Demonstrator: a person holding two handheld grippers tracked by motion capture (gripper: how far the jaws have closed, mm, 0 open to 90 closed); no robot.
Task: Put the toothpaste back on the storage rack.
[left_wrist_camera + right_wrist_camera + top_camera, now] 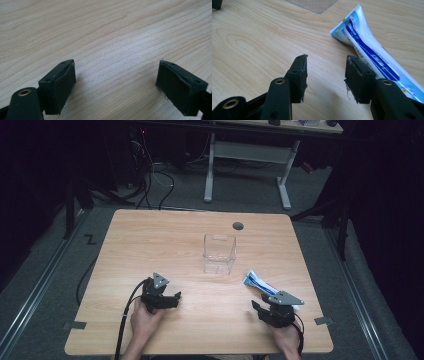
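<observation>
A white and blue toothpaste tube (261, 283) (372, 50) lies flat on the wooden table (150, 240), right of a clear plastic box (219, 253) that stands upright near the middle. My right gripper (256, 307) (325, 75) rests low at the front right, open, with bare wood between its jaws and the tube just beside its right jaw. My left gripper (175, 296) (116, 85) sits at the front left, open wide over bare wood, nothing between its pads.
A round grommet hole (238, 225) sits near the table's far edge. The clear box's base (312, 4) shows at the top of the right gripper view. Beyond the table stand a white desk frame (247, 155) and floor cables (150, 175).
</observation>
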